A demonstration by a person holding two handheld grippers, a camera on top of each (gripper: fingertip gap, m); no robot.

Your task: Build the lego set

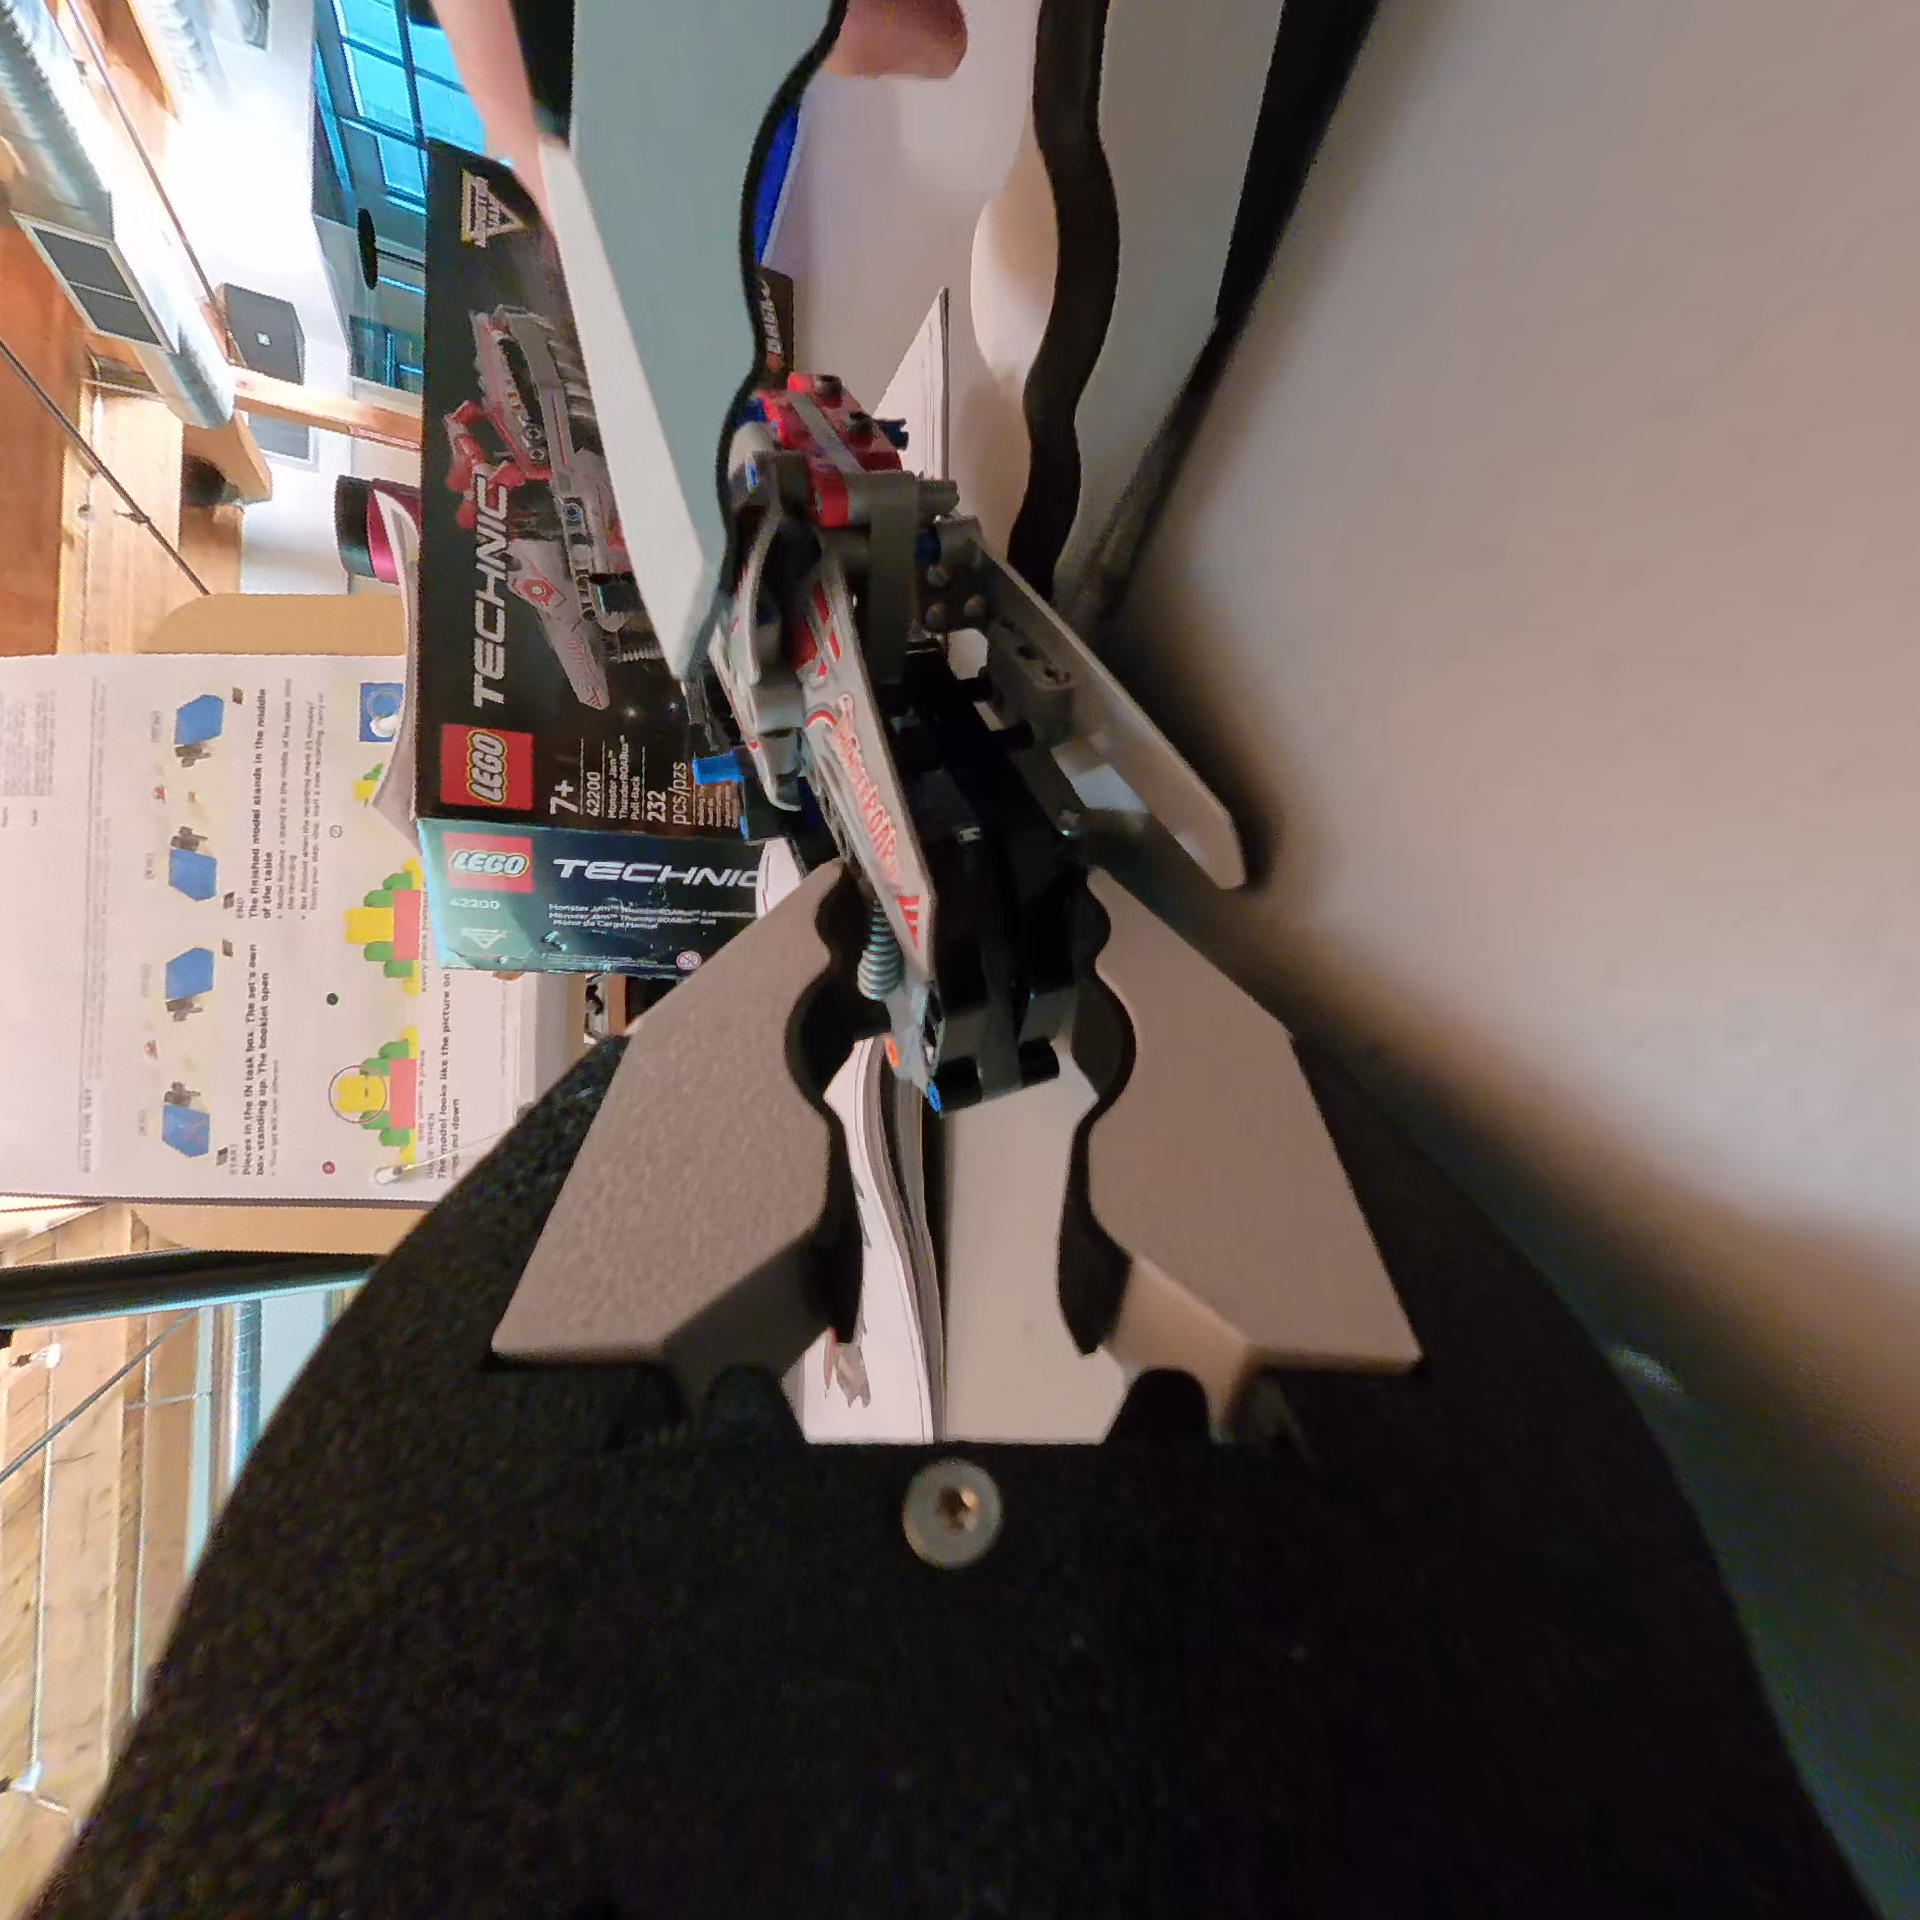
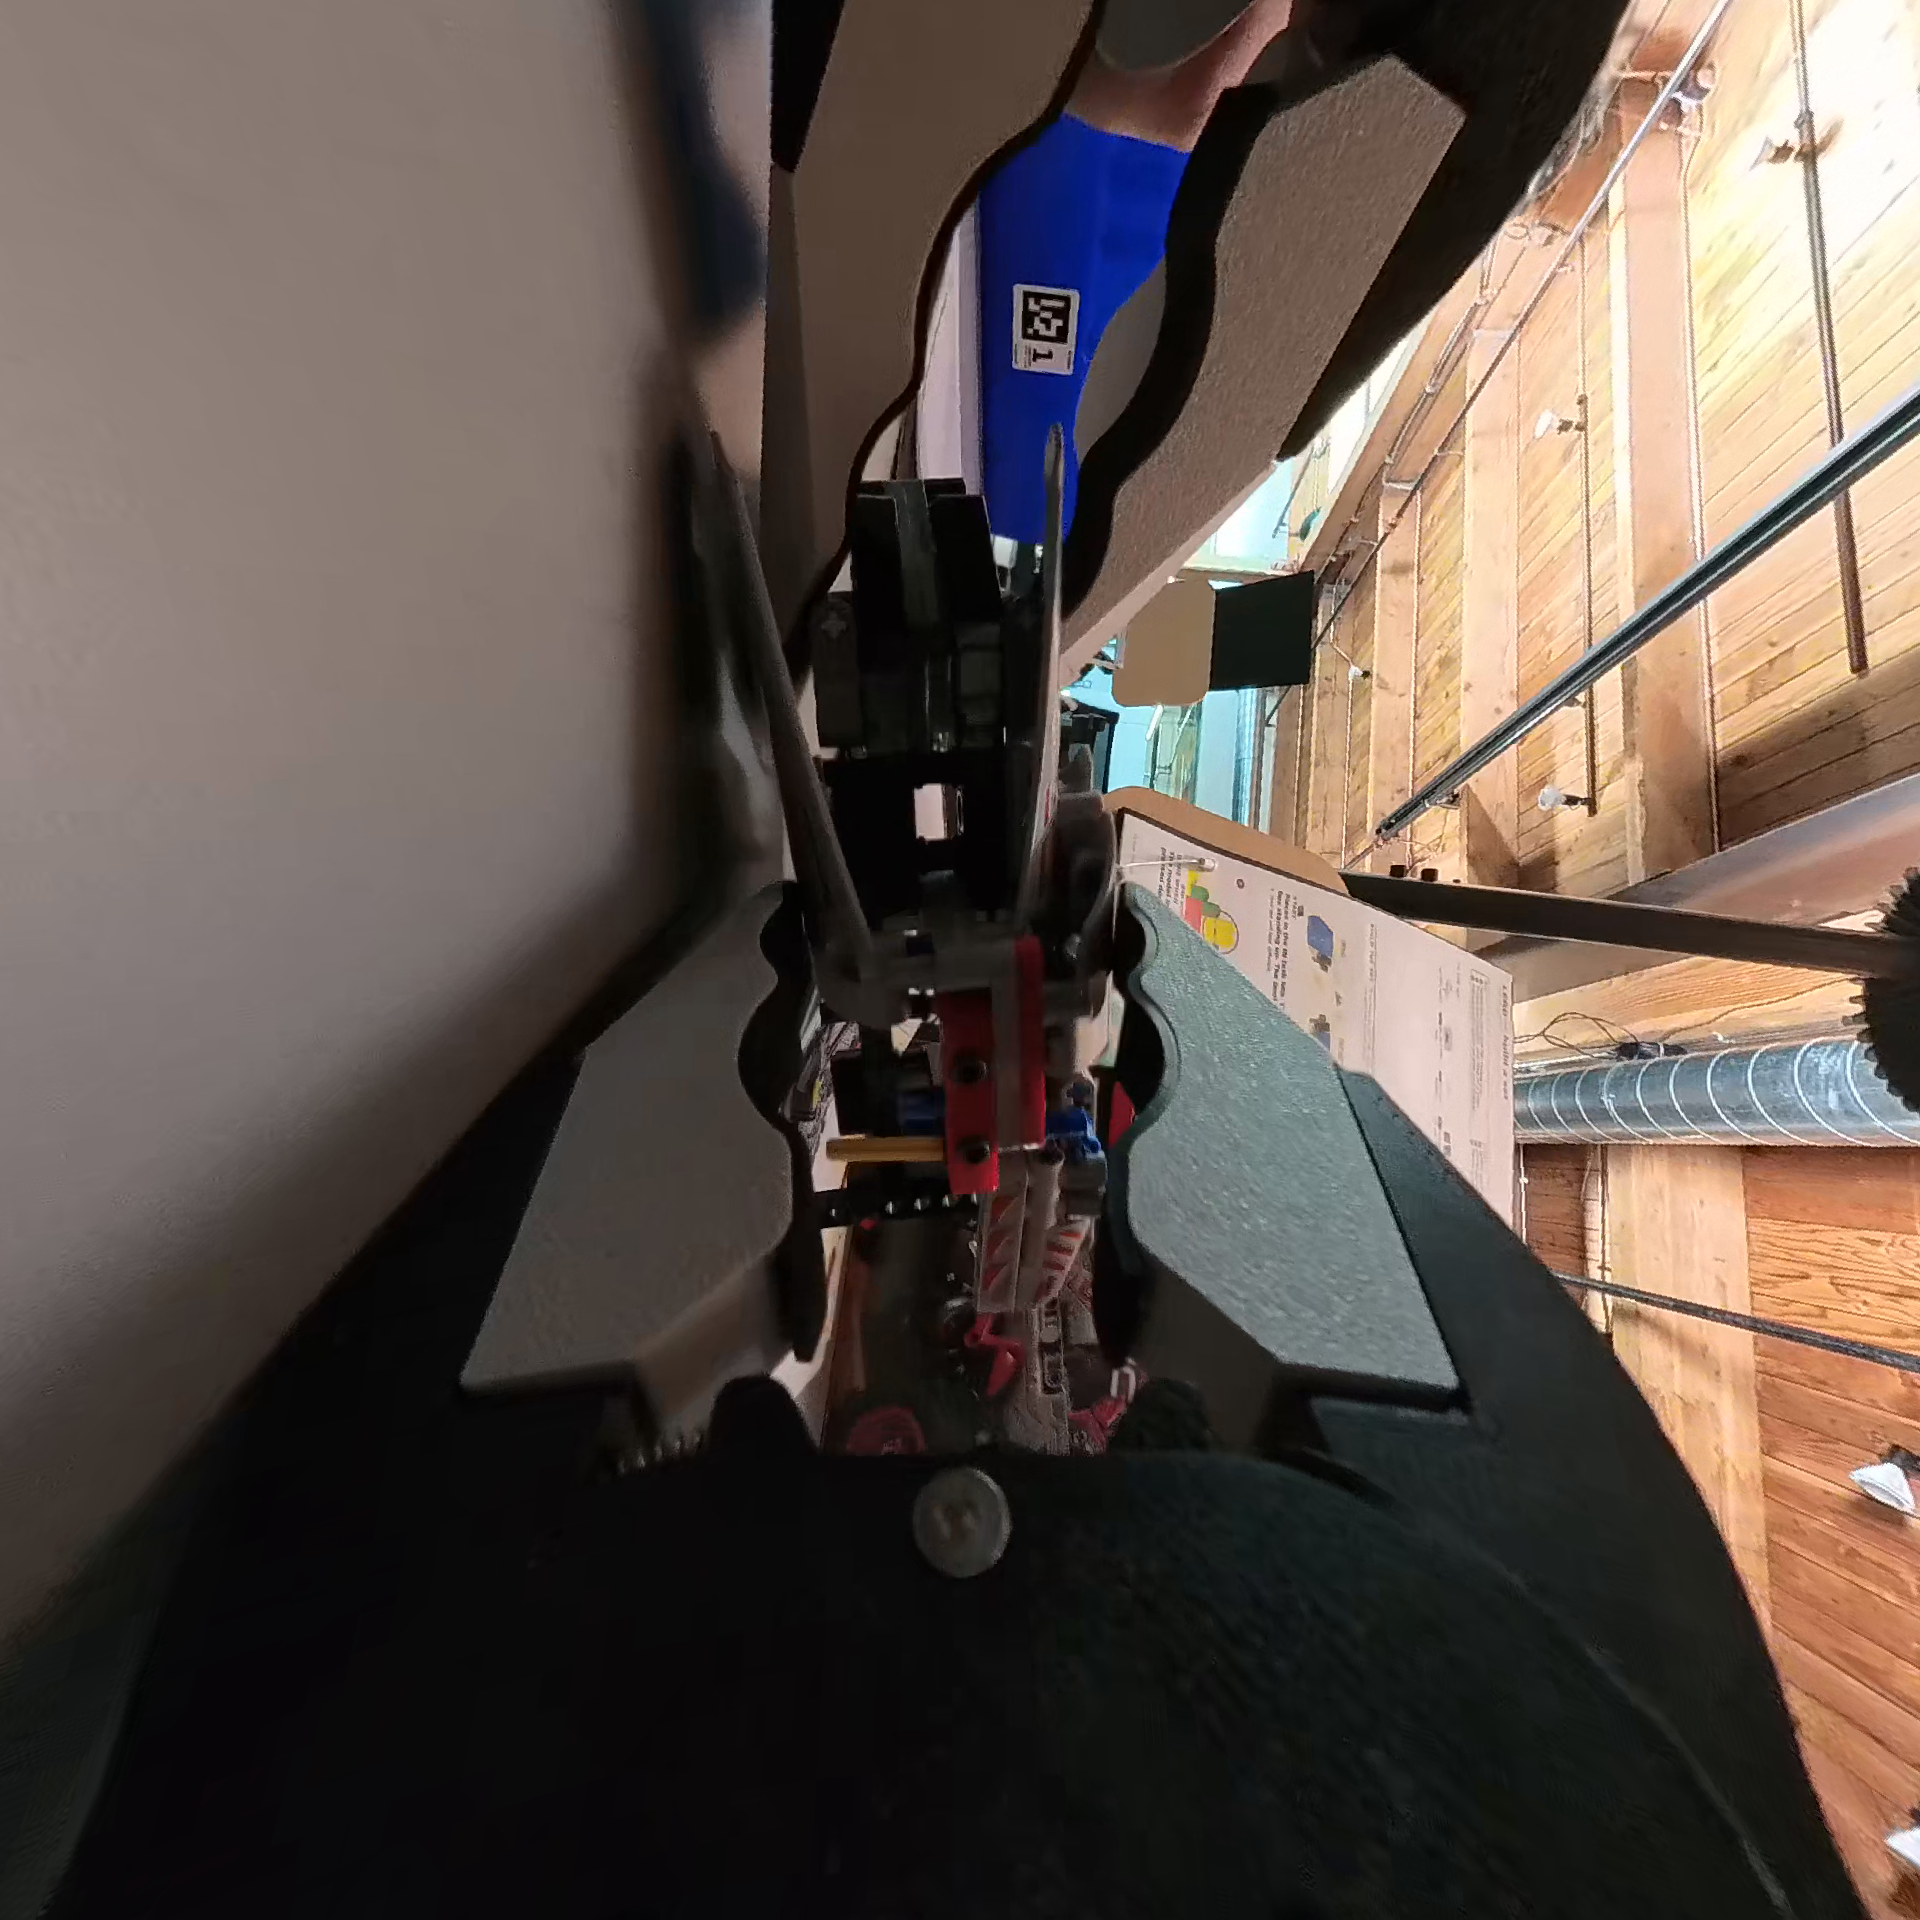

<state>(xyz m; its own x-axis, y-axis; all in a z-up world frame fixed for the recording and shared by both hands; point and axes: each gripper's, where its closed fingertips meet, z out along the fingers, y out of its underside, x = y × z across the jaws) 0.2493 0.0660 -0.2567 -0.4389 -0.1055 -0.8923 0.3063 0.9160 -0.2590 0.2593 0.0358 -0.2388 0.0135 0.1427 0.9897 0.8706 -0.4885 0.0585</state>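
Grey, red and black plastic fills the middle of both wrist views: a partly built lego model (image 1: 883,727), long and narrow, with a printed silver side panel, a red beam at one end and a small metal spring near the other. Both cameras are rolled sideways, so the white table (image 1: 1558,520) runs down the right side of the left wrist view and down the left side of the right wrist view.

In the left wrist view the left gripper (image 1: 961,935) has its two grey fingers closed in on the black lower end of the model at centre frame, touching it on both sides. The right gripper (image 1: 894,343) comes in from the top of that frame and clasps the red end.

In the right wrist view the right gripper (image 2: 956,997) pinches the model (image 2: 935,810) at the red beam, fingers narrowed onto it, at centre frame. The left gripper (image 2: 997,436) reaches down from the top and holds the far black end. A blue bin (image 2: 1070,208) with a small marker tag shows between its fingers.

At the left of the left wrist view stands the set's box (image 1: 520,644), dark with a picture of the truck, and beside it a white instruction sheet (image 1: 208,935) on brown cardboard. An open booklet (image 1: 894,1247) lies edge-on between the left gripper's fingers, under the model.
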